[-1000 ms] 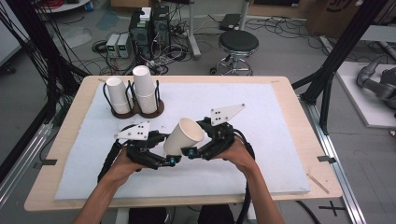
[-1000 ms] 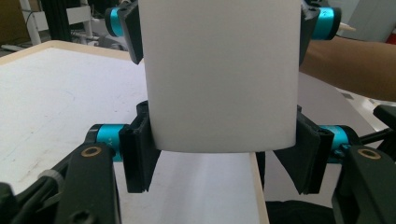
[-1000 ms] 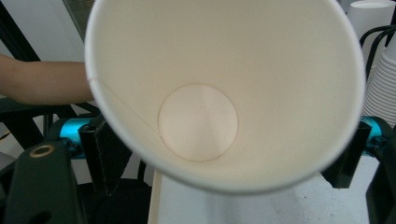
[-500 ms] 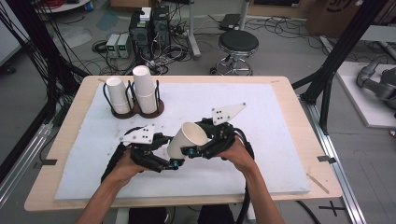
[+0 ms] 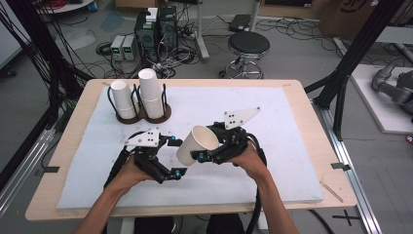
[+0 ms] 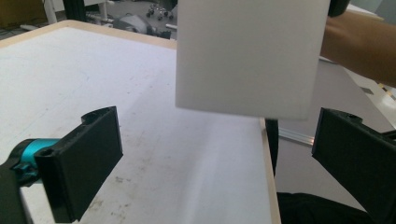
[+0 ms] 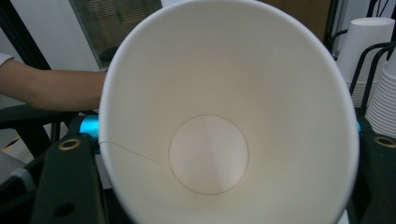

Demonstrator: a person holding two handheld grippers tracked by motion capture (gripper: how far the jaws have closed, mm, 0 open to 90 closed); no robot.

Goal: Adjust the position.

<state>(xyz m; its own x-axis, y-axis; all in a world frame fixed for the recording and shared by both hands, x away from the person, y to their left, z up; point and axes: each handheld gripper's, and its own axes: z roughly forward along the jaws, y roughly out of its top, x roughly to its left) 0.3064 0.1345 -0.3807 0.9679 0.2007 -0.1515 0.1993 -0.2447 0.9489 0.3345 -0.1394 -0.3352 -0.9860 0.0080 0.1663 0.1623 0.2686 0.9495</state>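
A white paper cup hangs tilted over the middle of the white mat, mouth toward the right hand. My right gripper is shut on it near the rim. The right gripper view looks straight into the cup, with a black jaw on either side of my right gripper. My left gripper sits just left of the cup's base, and its jaws have just been opening. In the left gripper view my left gripper stands wide open, and the cup hangs above the gap without touching either jaw.
A dark wire cup holder stands at the mat's back left with two stacks of white cups, which are also at the right edge of the right gripper view. The white mat covers most of the wooden table. A stool stands beyond the table.
The cup has passed from left to right: the left jaws opened off its base while the right jaws closed near its rim. Both hands stayed roughly where they were.
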